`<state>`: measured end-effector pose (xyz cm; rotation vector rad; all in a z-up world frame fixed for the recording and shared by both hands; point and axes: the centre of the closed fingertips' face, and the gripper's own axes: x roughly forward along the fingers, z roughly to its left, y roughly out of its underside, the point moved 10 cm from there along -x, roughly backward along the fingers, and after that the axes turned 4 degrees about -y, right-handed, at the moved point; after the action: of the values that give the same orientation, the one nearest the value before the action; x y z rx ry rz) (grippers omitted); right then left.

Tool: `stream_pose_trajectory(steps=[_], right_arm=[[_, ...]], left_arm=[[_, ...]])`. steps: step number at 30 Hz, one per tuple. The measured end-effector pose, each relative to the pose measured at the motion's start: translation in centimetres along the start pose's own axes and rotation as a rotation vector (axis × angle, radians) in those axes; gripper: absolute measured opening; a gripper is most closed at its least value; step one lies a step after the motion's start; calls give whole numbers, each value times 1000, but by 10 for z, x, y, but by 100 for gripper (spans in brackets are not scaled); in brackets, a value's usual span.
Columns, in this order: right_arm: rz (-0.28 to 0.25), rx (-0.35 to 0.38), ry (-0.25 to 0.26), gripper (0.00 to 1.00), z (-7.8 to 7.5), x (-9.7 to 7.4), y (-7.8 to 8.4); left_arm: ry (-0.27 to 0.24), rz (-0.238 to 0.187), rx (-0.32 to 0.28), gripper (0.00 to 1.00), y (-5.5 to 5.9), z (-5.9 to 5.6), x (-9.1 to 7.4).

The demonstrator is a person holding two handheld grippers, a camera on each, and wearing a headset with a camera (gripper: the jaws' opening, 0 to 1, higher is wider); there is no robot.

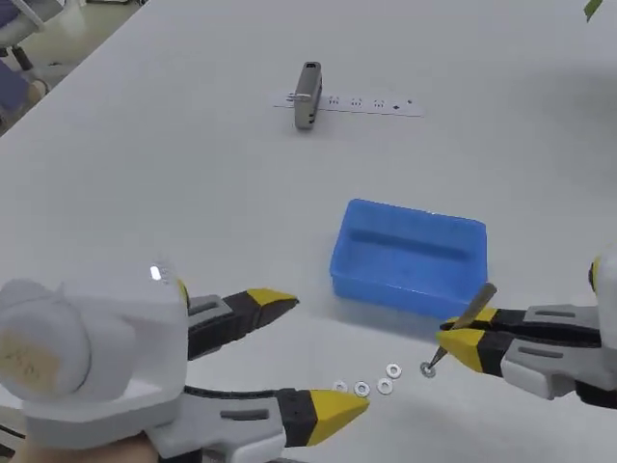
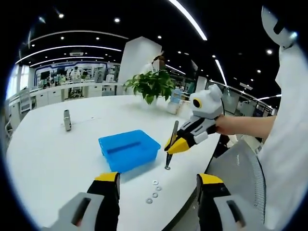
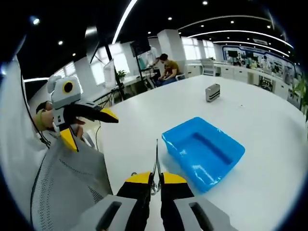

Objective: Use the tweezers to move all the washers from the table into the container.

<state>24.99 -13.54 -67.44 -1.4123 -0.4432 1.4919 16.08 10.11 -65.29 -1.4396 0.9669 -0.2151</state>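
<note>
Listing, we log: right gripper [image 1: 453,338] clamped on tweezers [image 1: 482,297], long axis tilted, tips pointing down at the end washer [image 1: 427,369] of a row of washers [image 1: 373,386] on the white surface [image 1: 193,212], near the blue container [image 1: 410,214]; left gripper [image 1: 326,353] spread wide, holding nothing, beside that row.

Right tongs [image 3: 154,179] clamp the tweezers [image 3: 156,158], just beside the blue container [image 3: 188,171].

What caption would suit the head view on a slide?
Right gripper holds tweezers at a washer near the blue container; left gripper hangs open.
</note>
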Motion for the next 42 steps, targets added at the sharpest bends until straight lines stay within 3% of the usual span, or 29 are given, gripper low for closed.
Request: stream_pose_trajectory(steps=[7,14,19,22,25,30,42], right_arm=[[3,-48,54,3,-20,-9,-19],[-63,-25,93,3,-39,-11,-36],[-103,7,131,3,-57,-9,-42],[-99,15,154,3,-67,-3,-41],[-44,-12,192,3,-77,4,-34],[-9,-24,214,3,-86,16,-23],[18,-28,231,3,-91,28,-9]], left_arm=[[-90,-51,-38,80,1,7,-12],[-135,-46,-55,89,2,13,-18],[-161,-71,-56,93,-5,16,-22],[-178,-82,-52,95,-8,17,-23],[-193,-92,-53,98,-9,19,-26],[-208,-106,-65,99,-9,21,-30],[-228,-100,-53,99,-10,26,-34]])
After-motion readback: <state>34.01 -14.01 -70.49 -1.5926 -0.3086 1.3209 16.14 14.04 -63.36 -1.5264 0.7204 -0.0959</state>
